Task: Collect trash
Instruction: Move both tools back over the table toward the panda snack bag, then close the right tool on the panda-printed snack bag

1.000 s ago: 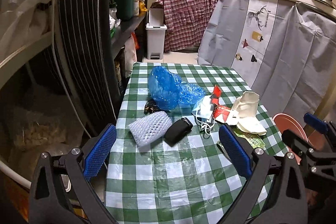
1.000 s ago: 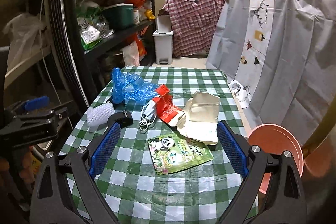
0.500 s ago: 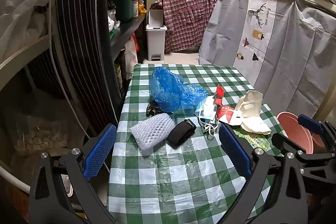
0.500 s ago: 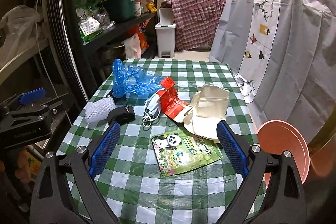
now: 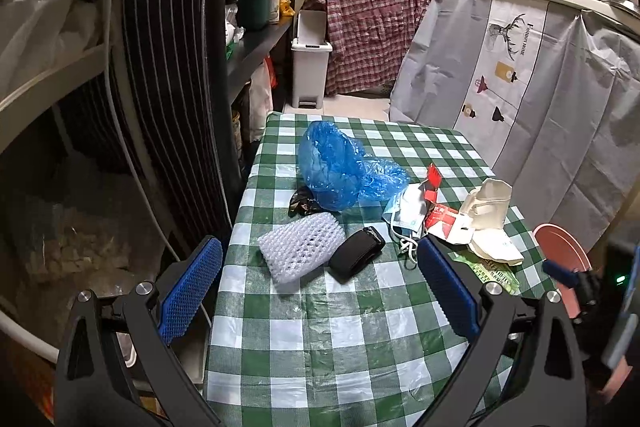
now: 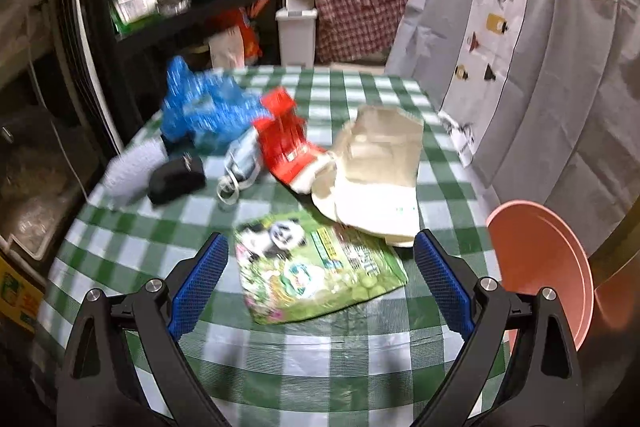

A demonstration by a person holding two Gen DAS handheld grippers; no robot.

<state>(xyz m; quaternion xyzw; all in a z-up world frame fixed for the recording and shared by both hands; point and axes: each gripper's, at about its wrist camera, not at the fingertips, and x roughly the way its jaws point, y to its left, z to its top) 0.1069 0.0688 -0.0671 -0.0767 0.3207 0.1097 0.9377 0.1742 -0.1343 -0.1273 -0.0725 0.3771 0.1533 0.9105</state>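
Observation:
Trash lies on a green checked table (image 5: 344, 331): a blue plastic bag (image 5: 340, 167), white foam net (image 5: 300, 251), black strap (image 5: 356, 255), face mask (image 5: 404, 219), red wrapper (image 5: 438, 215), cream paper bag (image 5: 488, 215). My left gripper (image 5: 318, 291) is open and empty, just short of the foam net. My right gripper (image 6: 320, 285) is open and empty, straddling a green panda packet (image 6: 316, 267). The paper bag (image 6: 376, 175), red wrapper (image 6: 284, 139) and blue bag (image 6: 204, 107) lie beyond it.
A pink bucket (image 6: 540, 267) stands off the table's right edge and also shows in the left wrist view (image 5: 560, 255). Dark shelving (image 5: 168, 67) crowds the left. A white pedal bin (image 5: 310, 67) stands beyond the table. A grey curtain (image 5: 540, 87) hangs on the right.
My right gripper has moved forward and lower toward the panda packet, with motion blur. My left gripper has shifted slightly; both stay open.

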